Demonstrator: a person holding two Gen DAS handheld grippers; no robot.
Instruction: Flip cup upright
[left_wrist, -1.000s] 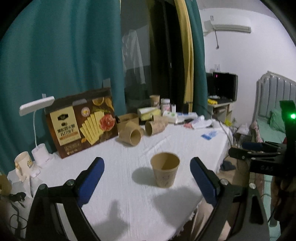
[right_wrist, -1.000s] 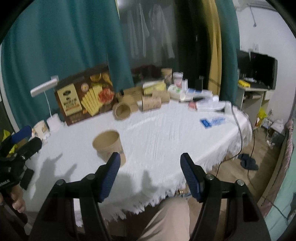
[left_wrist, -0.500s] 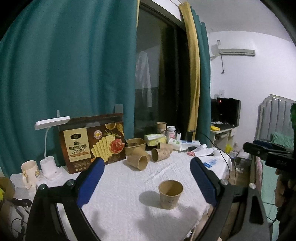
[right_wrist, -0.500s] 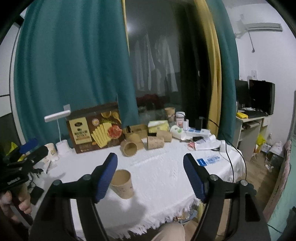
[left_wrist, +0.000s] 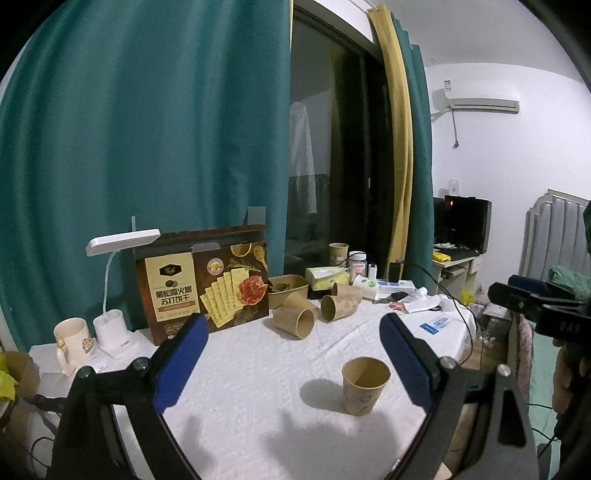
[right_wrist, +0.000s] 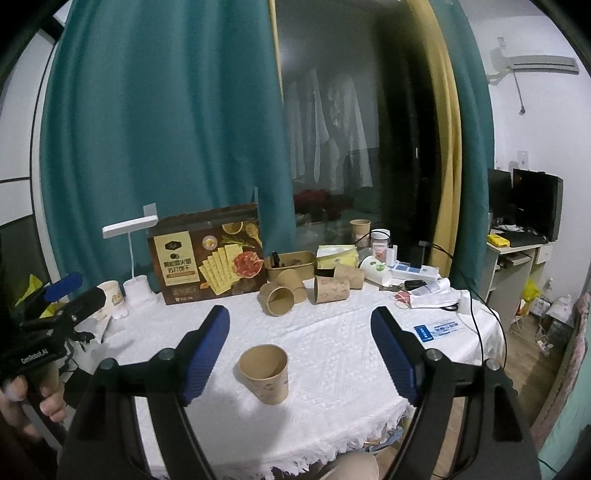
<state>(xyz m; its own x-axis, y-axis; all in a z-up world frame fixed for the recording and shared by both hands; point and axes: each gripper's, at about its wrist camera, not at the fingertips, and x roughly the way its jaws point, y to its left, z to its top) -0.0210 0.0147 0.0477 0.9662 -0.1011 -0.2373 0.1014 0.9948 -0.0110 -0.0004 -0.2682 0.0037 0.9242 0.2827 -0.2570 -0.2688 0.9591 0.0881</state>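
— Where's the paper cup (right_wrist: 264, 373)?
— Standing upright, mouth up, on the white-clothed desk (right_wrist: 332, 354) near its front edge, touched by nothing.
— And the right hand-held gripper (right_wrist: 300, 354)?
— Its jaws have just been opening; they're apart, clear of the cup.
— The left hand-held gripper (left_wrist: 293, 360)?
— Wide, empty.

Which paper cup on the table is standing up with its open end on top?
The lone paper cup near the table's front edge. The other brown cups by the cracker box lie on their sides.
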